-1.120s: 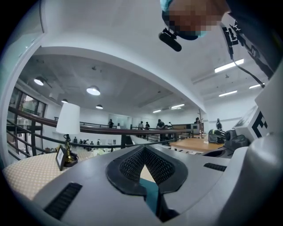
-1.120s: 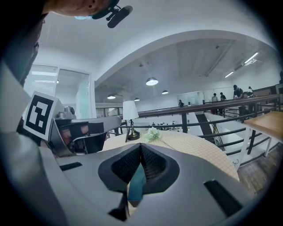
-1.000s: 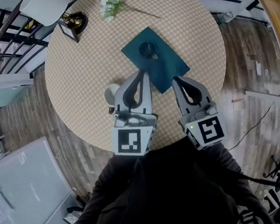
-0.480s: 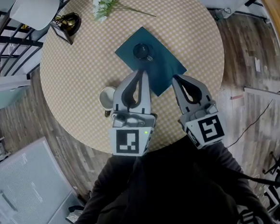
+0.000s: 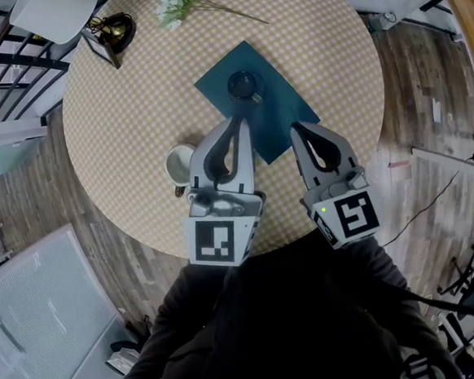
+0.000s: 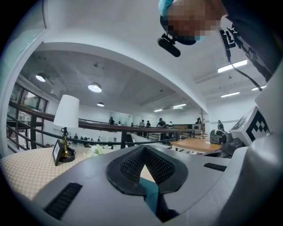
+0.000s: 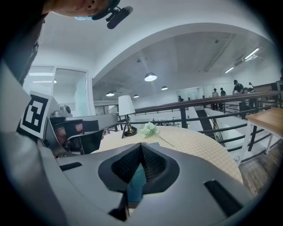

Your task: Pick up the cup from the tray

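Observation:
A dark glass cup [image 5: 243, 84] stands on a dark teal tray [image 5: 273, 112] lying cornerwise on the round checked table [image 5: 133, 111]. My left gripper [image 5: 238, 124] is shut and empty, with its tips over the tray's near-left edge, a short way before the cup. My right gripper [image 5: 296, 128] is also shut and empty, at the tray's near-right corner. In the left gripper view the closed tips [image 6: 143, 147] hide the cup, and only a sliver of the teal tray [image 6: 152, 197] shows. In the right gripper view the tips [image 7: 141, 145] meet over the teal tray [image 7: 136, 181].
A white cup [image 5: 179, 162] sits on the table just left of the left gripper. At the far edge lie a sprig of white flowers [image 5: 175, 1], a small picture frame [image 5: 99, 47] and a lamp with a white shade [image 5: 52, 15]. The table's rim runs under my gripper bodies.
The head view has shifted slightly, so more of the white cup shows beside the left gripper. Both grippers stay shut and in nearly the same place near the tray.

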### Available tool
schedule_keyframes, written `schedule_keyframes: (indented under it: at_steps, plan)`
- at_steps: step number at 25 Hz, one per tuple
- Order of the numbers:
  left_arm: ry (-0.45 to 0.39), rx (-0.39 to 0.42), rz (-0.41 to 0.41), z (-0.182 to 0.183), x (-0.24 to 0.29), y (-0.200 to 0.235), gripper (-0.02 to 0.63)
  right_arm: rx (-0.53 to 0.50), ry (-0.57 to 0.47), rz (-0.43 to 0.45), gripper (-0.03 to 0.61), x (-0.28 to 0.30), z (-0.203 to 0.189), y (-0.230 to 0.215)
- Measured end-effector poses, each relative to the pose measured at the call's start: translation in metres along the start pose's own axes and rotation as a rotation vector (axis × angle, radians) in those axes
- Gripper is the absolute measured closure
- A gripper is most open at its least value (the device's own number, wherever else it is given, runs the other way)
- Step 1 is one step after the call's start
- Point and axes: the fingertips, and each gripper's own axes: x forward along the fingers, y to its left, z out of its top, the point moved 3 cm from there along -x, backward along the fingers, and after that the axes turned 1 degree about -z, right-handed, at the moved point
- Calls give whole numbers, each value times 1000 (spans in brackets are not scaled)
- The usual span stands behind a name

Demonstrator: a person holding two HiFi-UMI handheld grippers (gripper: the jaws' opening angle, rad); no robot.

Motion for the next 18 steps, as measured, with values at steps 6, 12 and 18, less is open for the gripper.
schedule_keyframes:
  at_steps: [6, 12, 18]
  plan:
    - [22, -26, 31, -11, -2, 13, 607, -20, 33, 25, 575, 22, -6, 2]
    - [36, -63, 44, -22, -2, 25, 607, -82, 73, 41, 575, 49, -12, 2]
    - [69, -102, 60, -37, 2, 40, 607, -143, 136, 61, 574, 82, -23, -3]
